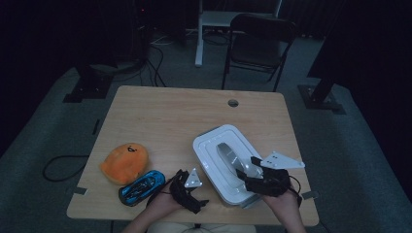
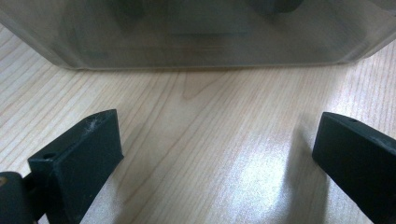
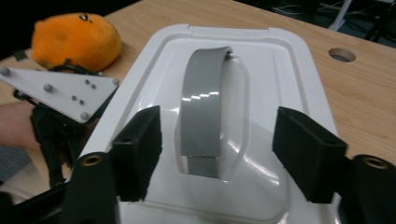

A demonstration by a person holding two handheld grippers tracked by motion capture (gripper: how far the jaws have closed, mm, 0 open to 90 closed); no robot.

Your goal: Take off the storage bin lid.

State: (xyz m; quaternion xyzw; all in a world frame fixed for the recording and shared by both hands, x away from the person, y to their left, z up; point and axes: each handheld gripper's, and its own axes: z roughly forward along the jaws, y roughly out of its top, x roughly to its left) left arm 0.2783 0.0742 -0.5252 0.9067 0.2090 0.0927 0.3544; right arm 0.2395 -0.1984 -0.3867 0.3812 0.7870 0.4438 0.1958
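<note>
A dim room with grey carpet (image 1: 58,126) surrounds a light wooden table (image 1: 165,116) that has a round cable hole (image 1: 233,103) near its far edge. Behind the table stand a dark folding chair (image 1: 260,41) and the white leg of another desk (image 1: 199,39); black cables (image 1: 60,167) lie on the carpet.

On the table, the white rectangular plastic box with a lid and a grey strap handle (image 1: 224,162) lies directly ahead of the right gripper (image 3: 217,149), under its fingertips. In the right gripper view the grey handle (image 3: 203,107) arches up from the recess in the lid and its near end sits between the two black fingers (image 3: 140,151); neither pad touches it, with a gap on each side. The jaws stand at a middling width, not gripping anything.

The left gripper (image 2: 217,154) is held low over the bare wood, with the translucent side wall of the same box (image 2: 196,32) just beyond its fingertips and not touching them. Its jaws are spread wide with nothing between them.

To the far side of the left gripper from the box lie an orange rounded plush toy (image 1: 125,162) and, nearer the person, a blue and black toy car (image 1: 141,187), just beside the hand.
</note>
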